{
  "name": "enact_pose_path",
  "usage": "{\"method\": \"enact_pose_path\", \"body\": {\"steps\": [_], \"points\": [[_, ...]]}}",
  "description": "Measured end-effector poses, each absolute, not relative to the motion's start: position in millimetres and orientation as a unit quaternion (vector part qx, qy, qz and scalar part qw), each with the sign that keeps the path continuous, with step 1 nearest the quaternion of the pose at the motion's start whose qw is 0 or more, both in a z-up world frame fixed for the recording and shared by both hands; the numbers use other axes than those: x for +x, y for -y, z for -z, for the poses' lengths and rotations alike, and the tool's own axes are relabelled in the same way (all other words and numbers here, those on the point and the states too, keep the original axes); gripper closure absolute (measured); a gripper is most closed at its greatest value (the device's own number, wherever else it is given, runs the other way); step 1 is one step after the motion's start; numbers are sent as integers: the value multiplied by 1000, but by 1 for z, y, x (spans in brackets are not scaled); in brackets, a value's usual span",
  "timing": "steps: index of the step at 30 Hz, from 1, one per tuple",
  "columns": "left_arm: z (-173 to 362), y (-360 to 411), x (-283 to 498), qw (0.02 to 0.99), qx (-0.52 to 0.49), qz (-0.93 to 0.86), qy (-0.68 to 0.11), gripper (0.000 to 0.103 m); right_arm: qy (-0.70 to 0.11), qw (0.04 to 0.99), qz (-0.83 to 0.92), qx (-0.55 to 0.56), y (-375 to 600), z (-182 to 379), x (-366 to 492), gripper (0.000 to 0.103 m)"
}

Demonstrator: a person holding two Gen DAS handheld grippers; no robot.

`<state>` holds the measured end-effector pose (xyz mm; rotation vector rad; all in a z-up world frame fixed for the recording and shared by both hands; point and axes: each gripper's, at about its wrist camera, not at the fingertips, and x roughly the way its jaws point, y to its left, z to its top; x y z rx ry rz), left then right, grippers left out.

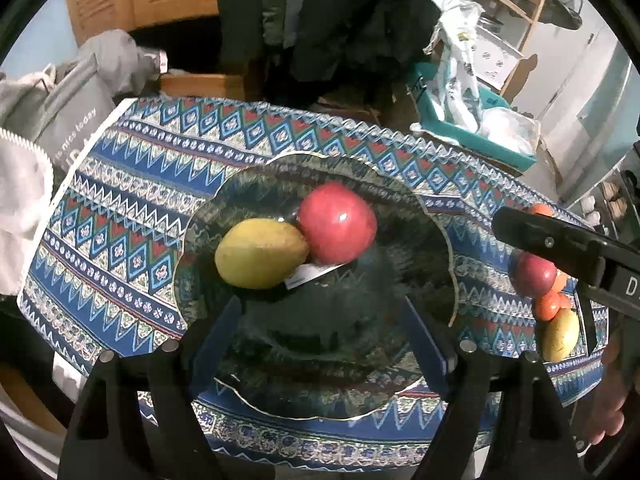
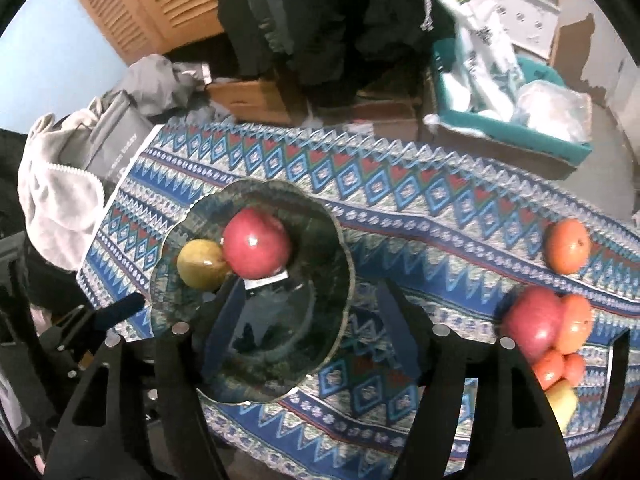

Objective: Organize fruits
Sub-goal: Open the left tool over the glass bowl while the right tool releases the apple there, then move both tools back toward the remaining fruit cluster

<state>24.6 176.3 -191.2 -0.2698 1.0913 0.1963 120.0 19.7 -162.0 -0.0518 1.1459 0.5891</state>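
Note:
A dark glass bowl point(image 1: 400, 240) point(image 2: 328, 248) sits on the patterned cloth and holds a red apple point(image 1: 338, 228) point(image 2: 256, 242) and a yellow pear point(image 1: 260, 252) point(image 2: 198, 264), touching each other. My left gripper point(image 1: 320, 320) is open and empty over the bowl's near side. My right gripper point(image 2: 310, 320) is open and empty above the bowl's right rim. On the cloth to the right lie another red apple point(image 1: 534, 274) point(image 2: 532, 320), several oranges point(image 2: 568, 246) and a yellow fruit point(image 1: 562, 334) point(image 2: 562, 400) in a cluster.
The patterned tablecloth point(image 1: 140, 200) point(image 2: 420, 200) covers a small table. A grey bag point(image 1: 60, 120) and white cloth point(image 2: 60, 200) lie at the left edge. A teal box point(image 1: 472, 136) with plastic bags and cardboard boxes point(image 2: 248, 96) stand behind the table.

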Motion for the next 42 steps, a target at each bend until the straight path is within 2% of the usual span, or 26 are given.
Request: {"method": "enact_pose_path", "body": {"steps": [2,5,9,27,42], "points": [[185,-170,25,846,-122,-89,-511,20,-531,804,-268,-23,-13,157,119,30],[176,-161,26,854,-105,-87,-502,14,-523,813,-257,-22,0,148,116,29],[164,-148,27,863,-94,-76,-491,14,-508,826,-243,-26,16,136,112,26],[126,-78,33,885,-50,-10,-463,14,-490,853,-176,-24,97,113,95,25],[122,-31,41,885,-27,31,-463,14,-488,863,-132,-2,165,110,85,25]]}}
